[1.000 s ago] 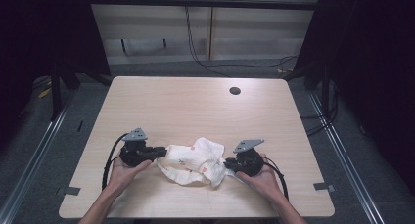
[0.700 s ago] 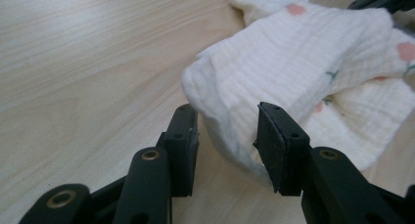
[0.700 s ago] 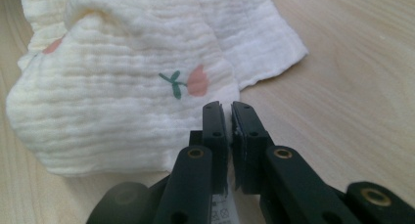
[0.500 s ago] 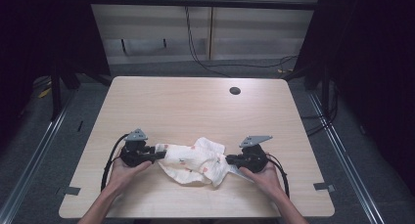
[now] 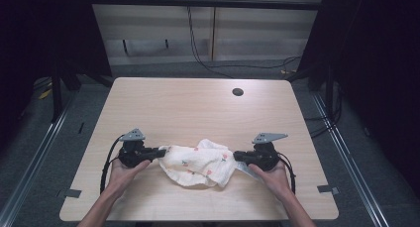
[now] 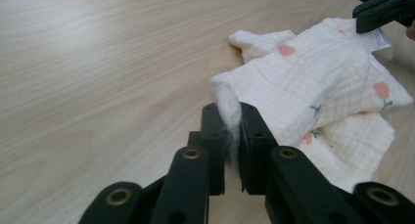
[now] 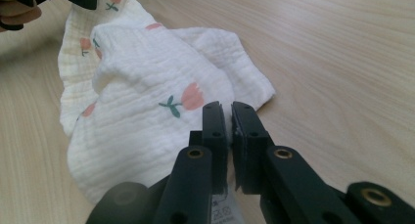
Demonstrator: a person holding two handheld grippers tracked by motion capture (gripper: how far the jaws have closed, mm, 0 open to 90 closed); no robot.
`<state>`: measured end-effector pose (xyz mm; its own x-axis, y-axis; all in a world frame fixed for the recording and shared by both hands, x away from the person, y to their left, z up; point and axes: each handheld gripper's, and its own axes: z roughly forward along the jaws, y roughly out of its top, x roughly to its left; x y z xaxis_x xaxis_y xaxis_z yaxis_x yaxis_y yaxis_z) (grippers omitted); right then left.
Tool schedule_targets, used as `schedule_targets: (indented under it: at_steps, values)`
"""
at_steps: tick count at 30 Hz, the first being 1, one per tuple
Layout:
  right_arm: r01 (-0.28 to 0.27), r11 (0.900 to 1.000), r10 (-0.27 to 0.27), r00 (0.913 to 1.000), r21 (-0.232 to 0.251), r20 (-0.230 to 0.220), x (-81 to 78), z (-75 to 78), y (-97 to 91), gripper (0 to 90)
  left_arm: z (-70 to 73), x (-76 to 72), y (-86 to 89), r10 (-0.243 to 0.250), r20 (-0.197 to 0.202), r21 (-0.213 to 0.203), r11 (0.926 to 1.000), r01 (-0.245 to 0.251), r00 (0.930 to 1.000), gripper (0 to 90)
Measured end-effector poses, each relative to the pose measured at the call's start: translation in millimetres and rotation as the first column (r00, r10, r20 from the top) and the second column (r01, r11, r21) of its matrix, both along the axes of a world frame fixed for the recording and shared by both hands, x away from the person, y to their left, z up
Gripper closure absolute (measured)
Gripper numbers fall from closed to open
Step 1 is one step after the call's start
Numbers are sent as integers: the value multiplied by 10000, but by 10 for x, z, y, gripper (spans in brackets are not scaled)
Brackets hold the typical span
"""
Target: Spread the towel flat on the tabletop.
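- A lab-like recording space, not a home.
- A pale wood-grain rectangular surface (image 5: 198,113) with a round cable hole (image 5: 237,92) stands alone on grey carpet floor (image 5: 44,152).
- Black curtains (image 5: 376,63) hang at both sides.
- Loose black cables (image 5: 198,43) run down a plain panelled back wall (image 5: 257,33).
- Metal floor rails (image 5: 346,162) flank it.

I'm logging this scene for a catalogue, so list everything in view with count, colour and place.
cloth: one, white with small pink tulip prints, crumpled on the near part of the table, between the two grippers
table: one, light wood, centre of the high view
hole: one, dark, round, in the tabletop toward its far right
left gripper: one, black, shut on the cloth's edge
right gripper: one, black, shut on the cloth's opposite edge
hands: two, one holding each gripper, at the near table edge
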<state>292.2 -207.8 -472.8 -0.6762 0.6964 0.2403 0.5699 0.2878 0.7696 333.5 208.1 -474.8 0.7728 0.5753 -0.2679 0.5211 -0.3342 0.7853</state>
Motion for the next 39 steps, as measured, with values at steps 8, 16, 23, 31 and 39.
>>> schedule_targets:
  at_steps: [8, 16, 23, 31, 39]
  values:
    - [186, 9992, -199, 9992, 357, 352, 0, 213, -99, 853, 238, -39, 23, 174, 661, -577, 9982, -136, 9977, 868]
    - [177, 9991, -203, 9976, 389, 662, 40, 444, -125, 858, 441, -27, -36, 115, 1015, -820, 9966, -31, 9948, 877]
    - [320, 9973, -391, 9934, 664, 1080, 50, 715, -220, 859, 626, -62, 8, 110, 1418, -944, 9955, 25, 9898, 879]
    - [381, 9970, -484, 9858, 670, 1605, 44, 1034, -291, 859, 859, -37, 21, 165, 1836, -1258, 9920, 69, 9829, 879]
    - [499, 9973, -578, 9855, 533, 1596, 132, 1139, -368, 860, 844, -53, 10, 69, 1830, -1368, 9904, 185, 9831, 879]
